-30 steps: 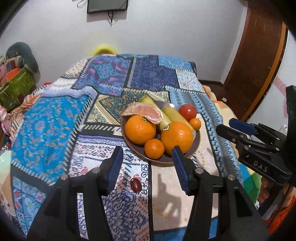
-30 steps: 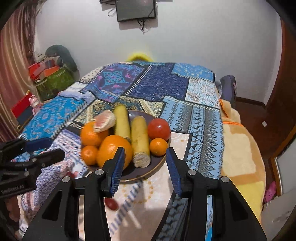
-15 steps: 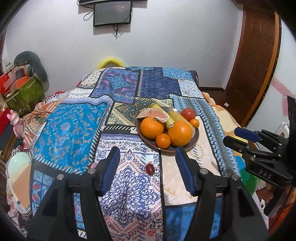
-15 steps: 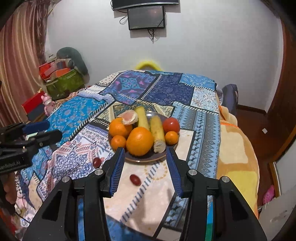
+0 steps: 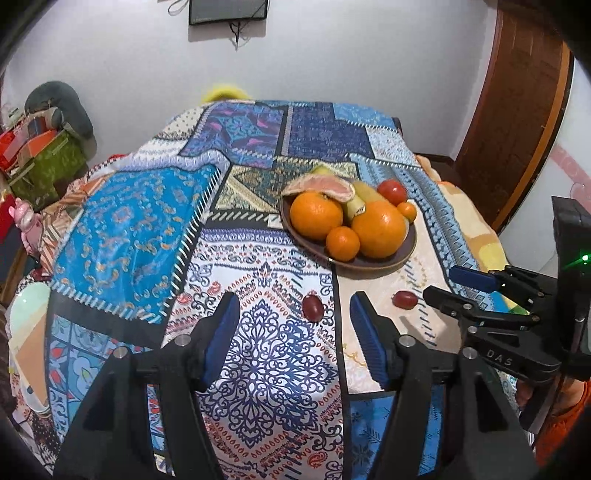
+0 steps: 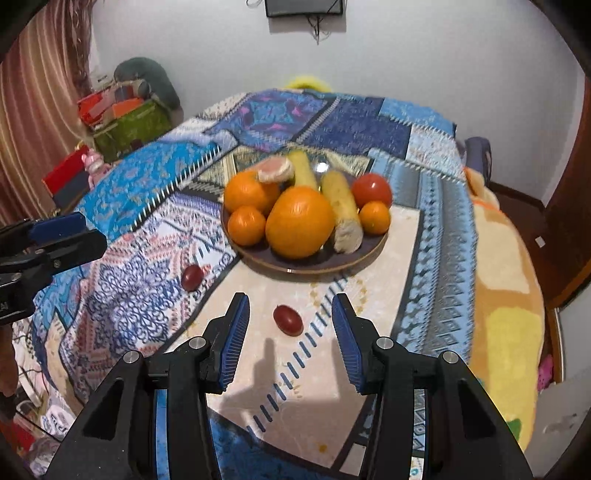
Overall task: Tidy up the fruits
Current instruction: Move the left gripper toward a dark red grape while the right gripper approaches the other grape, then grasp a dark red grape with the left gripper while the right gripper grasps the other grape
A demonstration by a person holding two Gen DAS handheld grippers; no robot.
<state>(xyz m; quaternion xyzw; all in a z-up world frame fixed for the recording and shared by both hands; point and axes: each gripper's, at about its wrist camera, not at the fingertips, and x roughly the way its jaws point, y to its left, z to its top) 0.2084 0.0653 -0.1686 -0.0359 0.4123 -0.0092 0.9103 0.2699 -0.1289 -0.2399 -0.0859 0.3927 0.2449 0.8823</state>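
Note:
A brown plate (image 5: 391, 258) (image 6: 365, 254) on the patterned bedspread holds oranges (image 5: 378, 229) (image 6: 300, 227), a tomato (image 6: 371, 190), two bananas (image 6: 341, 201) and a grapefruit wedge (image 5: 321, 184). Two small dark red fruits lie loose on the cloth in front of the plate: one (image 5: 313, 305) (image 6: 192, 277) just ahead of my open left gripper (image 5: 295, 317), the other (image 5: 405, 298) (image 6: 288, 319) between the tips of my open right gripper (image 6: 290, 325). Both grippers are empty. The right gripper (image 5: 458, 288) also shows in the left wrist view, and the left gripper's fingers (image 6: 55, 236) show in the right wrist view.
The bed (image 5: 129, 229) fills the middle of the room. Boxes and bags (image 6: 122, 118) are piled at the far left. A wooden door (image 5: 517, 110) is at the right, and a screen (image 6: 304, 7) hangs on the back wall. A yellow-orange blanket (image 6: 506, 280) hangs over the bed's right side.
Both grippers have drawn back from the plate and then come lower toward the cloth. The two loose red fruits now lie close in front of the fingertips. Both stay open.

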